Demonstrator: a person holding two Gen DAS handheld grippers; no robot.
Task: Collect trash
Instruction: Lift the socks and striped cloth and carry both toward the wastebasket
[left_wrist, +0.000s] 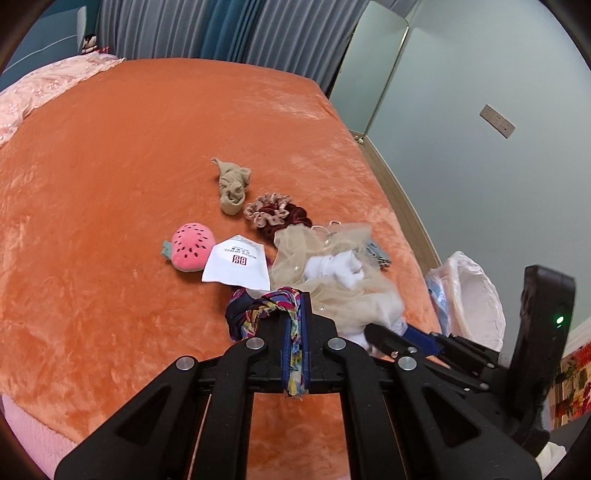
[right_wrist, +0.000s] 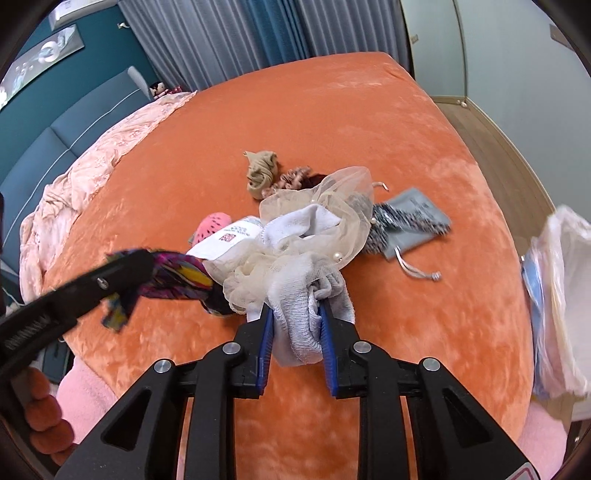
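Right wrist view: crumpled white sock (right_wrist: 299, 325), cream mesh (right_wrist: 295, 258) attached.

Trash bag (right_wrist: 561, 295) cropped, blurred.

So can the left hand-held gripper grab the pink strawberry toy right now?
Probably not yet: the left hand-held gripper is shut on a multicoloured patterned fabric strip. The pink strawberry plush toy lies uncovered on the orange bedspread.
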